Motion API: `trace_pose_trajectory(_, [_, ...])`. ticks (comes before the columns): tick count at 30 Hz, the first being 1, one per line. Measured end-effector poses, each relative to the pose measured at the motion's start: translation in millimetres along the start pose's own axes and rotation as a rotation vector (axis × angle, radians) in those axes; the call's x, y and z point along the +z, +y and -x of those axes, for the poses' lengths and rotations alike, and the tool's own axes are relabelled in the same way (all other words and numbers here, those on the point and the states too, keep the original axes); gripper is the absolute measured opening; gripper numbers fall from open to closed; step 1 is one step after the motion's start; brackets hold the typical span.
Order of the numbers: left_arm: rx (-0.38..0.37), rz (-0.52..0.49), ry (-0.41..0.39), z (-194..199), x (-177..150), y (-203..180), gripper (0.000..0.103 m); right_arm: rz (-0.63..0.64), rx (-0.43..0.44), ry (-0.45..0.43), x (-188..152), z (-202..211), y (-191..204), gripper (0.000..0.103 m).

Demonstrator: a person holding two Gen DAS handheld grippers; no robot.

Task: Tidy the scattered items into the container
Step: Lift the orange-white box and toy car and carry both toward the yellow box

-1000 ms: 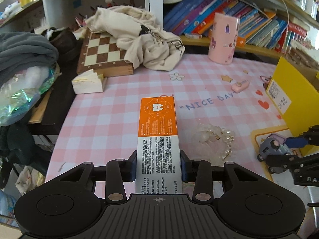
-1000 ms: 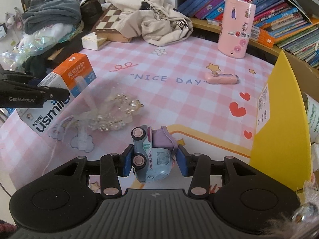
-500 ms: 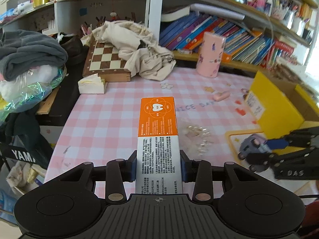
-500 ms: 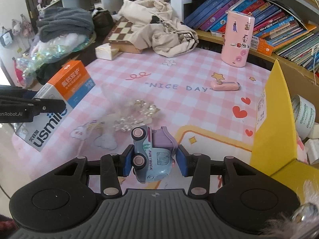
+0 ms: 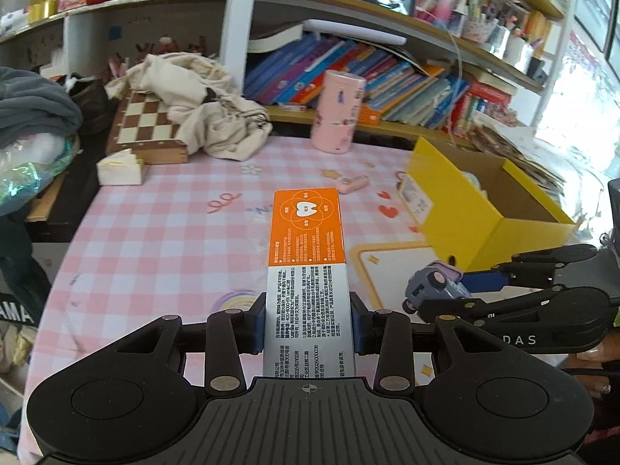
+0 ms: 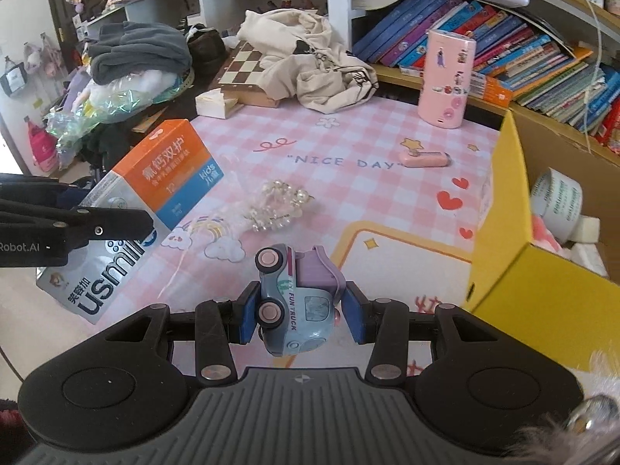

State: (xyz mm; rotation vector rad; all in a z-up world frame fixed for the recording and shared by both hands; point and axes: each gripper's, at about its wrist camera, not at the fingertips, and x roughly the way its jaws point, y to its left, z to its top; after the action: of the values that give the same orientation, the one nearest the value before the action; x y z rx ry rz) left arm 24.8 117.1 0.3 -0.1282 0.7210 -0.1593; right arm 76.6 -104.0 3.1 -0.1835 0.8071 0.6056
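**Both hands loaded, box waiting at the right**

At nine o'clock in the right wrist view, the left gripper has its fingers closed narrowly on the long sides of the toothpaste carton, gripped near its white end so the orange end sticks forward, clear of the worktop. Left unclaimed at the centre are the bead bracelet and, toward one o'clock, the pink clip.

The right gripper pinches the toy truck, tilted, wheels toward the left finger, fingers partly closed on its flanks. It hangs above the worktop.

At three o'clock stands the yellow box, open-topped and already holding a tape roll; both loads look headed there.
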Motion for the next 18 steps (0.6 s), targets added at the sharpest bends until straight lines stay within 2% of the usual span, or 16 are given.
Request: trace_pose_trajectory(18, [-0.159,-0.083,0.076,-25,-4,-44,0.038,-0.117,-0.114,0.027,-35,27,-31,0.042])
